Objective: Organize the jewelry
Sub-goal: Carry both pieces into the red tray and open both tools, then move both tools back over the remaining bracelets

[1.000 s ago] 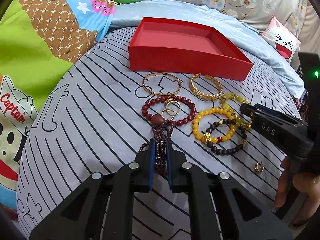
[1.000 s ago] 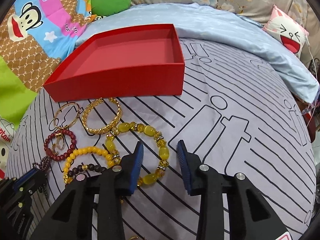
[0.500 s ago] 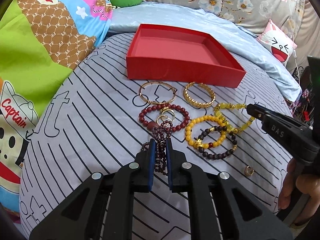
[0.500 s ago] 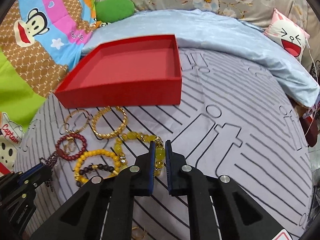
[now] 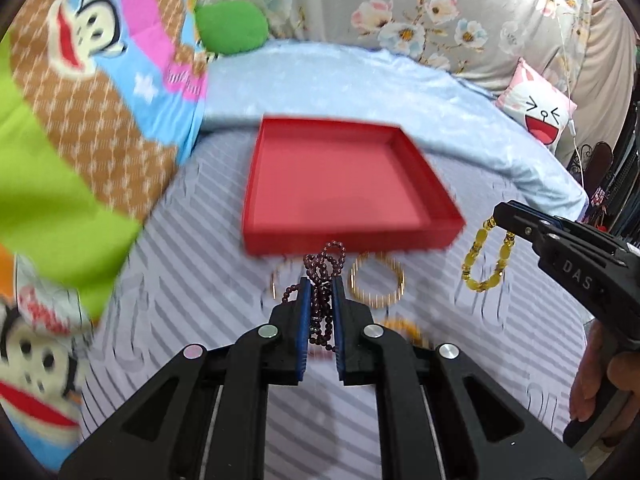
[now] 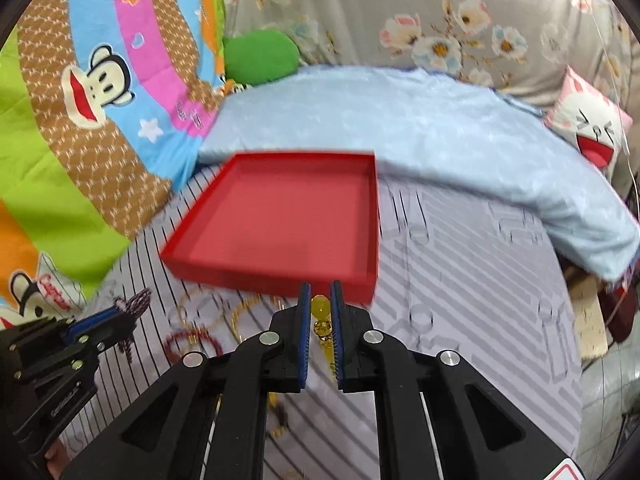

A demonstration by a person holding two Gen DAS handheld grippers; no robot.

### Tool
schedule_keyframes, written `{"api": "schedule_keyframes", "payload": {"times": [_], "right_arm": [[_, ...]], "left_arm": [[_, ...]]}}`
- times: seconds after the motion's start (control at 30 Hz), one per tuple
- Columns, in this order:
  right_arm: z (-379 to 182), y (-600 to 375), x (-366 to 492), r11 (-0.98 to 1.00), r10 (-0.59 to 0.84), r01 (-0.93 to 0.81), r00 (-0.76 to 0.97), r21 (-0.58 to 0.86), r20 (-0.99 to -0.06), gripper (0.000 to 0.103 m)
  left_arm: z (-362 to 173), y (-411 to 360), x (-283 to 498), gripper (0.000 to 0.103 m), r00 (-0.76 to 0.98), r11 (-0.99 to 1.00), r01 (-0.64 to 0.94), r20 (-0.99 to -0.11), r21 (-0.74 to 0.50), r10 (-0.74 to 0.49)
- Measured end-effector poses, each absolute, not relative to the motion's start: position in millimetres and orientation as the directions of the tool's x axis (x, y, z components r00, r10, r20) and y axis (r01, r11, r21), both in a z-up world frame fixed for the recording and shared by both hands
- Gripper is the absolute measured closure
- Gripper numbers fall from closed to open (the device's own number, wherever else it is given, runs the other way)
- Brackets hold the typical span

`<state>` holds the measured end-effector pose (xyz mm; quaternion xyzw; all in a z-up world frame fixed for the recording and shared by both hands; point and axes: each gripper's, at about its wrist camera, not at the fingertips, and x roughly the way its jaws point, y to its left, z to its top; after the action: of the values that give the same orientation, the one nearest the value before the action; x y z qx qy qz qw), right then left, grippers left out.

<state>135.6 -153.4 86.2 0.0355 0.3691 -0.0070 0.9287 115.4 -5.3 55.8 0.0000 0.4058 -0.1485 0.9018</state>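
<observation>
A: Status on both tools?

B: Left gripper (image 5: pixel 320 284) is pinched on the dark purple bead strand (image 5: pixel 324 268) — beads bunched between the pads, a loop sticking out past the tips. It was already clamped a second ago with the strand on the bed; now the strand is off the sheet and hanging.

A: Right side?

B: Right gripper (image 6: pixel 321 292) was spread over the yellow bead bracelet (image 5: pixel 486 260) a second ago. Jaws have just closed, and now a yellow bead sits between the pads. From the left wrist view the bracelet dangles as a loop from the tips, clear of the striped sheet (image 5: pixel 192 248).

A: So both lifted?

B: Yes. Both cameras sit higher than a second ago, and the red tray (image 5: pixel 344 184) shows more of its floor, which looks bare. Frames are motion-blurred.

A: What's left on the bed?

B: Gold bangle (image 5: pixel 377 282) just in front of the tray's near wall, a thinner gold hoop (image 5: pixel 280 276) to its left, part of an orange-yellow bead bracelet (image 5: pixel 404 328) beside the left jaw. Red bead bracelet (image 6: pixel 193 345) shows in the right view. Rest is too blurred to call.

A: Meaning?

B: Pick looks done on two pieces — my read is carry and drop into the tray next. Risk: the purple strand hangs loose and could snag the tray's rim.
</observation>
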Motion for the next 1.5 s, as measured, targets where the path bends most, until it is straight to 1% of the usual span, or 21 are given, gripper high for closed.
{"api": "schedule_keyframes", "payload": {"times": [0.17,0.3,0.43,0.63,0.73,0.9,1.03,1.17,1.2,1.27,1.3,1.33,1.43,1.5], "right_arm": [[115.7,-155.4,188.9,0.996,0.061,-0.007,0.758,0.086,-0.65,0.094],[122.0,-159.4,238.6,0.991,0.104,-0.024,0.753,0.132,-0.649,0.094],[110.4,-164.2,290.7,0.982,0.159,-0.045,0.73,0.185,-0.665,0.094],[72.3,-168.2,352.0,0.965,0.224,-0.052,0.667,0.256,-0.711,0.094],[44.4,-176.3,376.8,0.966,0.213,-0.019,0.618,0.256,-0.757,0.094],[10.2,-192.0,392.1,0.979,0.146,0.036,0.565,0.201,-0.812,0.094],[0.6,-202.6,394.5,0.977,0.133,0.069,0.546,0.203,-0.827,0.094],[2.7,-205.0,392.1,0.98,0.111,0.076,0.556,0.183,-0.824,0.093],[4.3,-204.5,390.3,0.982,0.101,0.076,0.562,0.173,-0.821,0.09],[9.4,-202.5,385.1,0.985,0.085,0.075,0.576,0.156,-0.813,0.083],[11.6,-202.7,383.0,0.985,0.084,0.075,0.582,0.157,-0.809,0.078],[14.2,-203.1,380.3,0.984,0.085,0.075,0.588,0.159,-0.805,0.076],[26.4,-202.4,367.7,0.985,0.083,0.07,0.61,0.158,-0.788,0.072],[34.9,-201.9,358.7,0.984,0.087,0.067,0.625,0.164,-0.776,0.067]], "left_arm": [[78.9,-17.3,176.5,0.093,0.672,0.956,0.283,-0.696,-0.075,-0.253],[84.0,-29.2,230.1,0.093,0.696,0.962,0.271,-0.685,-0.025,-0.214],[73.3,-40.0,284.8,0.093,0.688,0.965,0.26,-0.697,-0.021,-0.201],[43.7,-57.4,342.3,0.093,0.649,0.965,0.261,-0.737,-0.017,-0.188],[24.4,-62.8,358.9,0.093,0.624,0.966,0.258,-0.762,-0.008,-0.173],[2.5,-70.4,374.0,0.093,0.587,0.965,0.261,-0.794,-0.001,-0.159],[-6.3,-74.9,380.8,0.093,0.55,0.963,0.27,-0.819,-0.007,-0.16],[-7.3,-76.4,383.3,0.092,0.546,0.962,0.273,-0.823,-0.003,-0.157],[-6.5,-76.3,382.4,0.092,0.552,0.963,0.269,-0.82,0.0,-0.154],[-4.8,-75.0,380.9,0.083,0.562,0.966,0.26,-0.813,0.001,-0.151],[-4.0,-74.3,380.3,0.069,0.57,0.968,0.25,-0.81,0.005,-0.142],[-1.9,-72.9,377.9,0.059,0.585,0.971,0.237,-0.8,0.01,-0.135],[6.6,-69.9,371.0,0.056,0.608,0.974,0.226,-0.783,0.011,-0.132],[15.1,-66.5,363.0,0.054,0.62,0.975,0.224,-0.772,0.006,-0.138]]}}
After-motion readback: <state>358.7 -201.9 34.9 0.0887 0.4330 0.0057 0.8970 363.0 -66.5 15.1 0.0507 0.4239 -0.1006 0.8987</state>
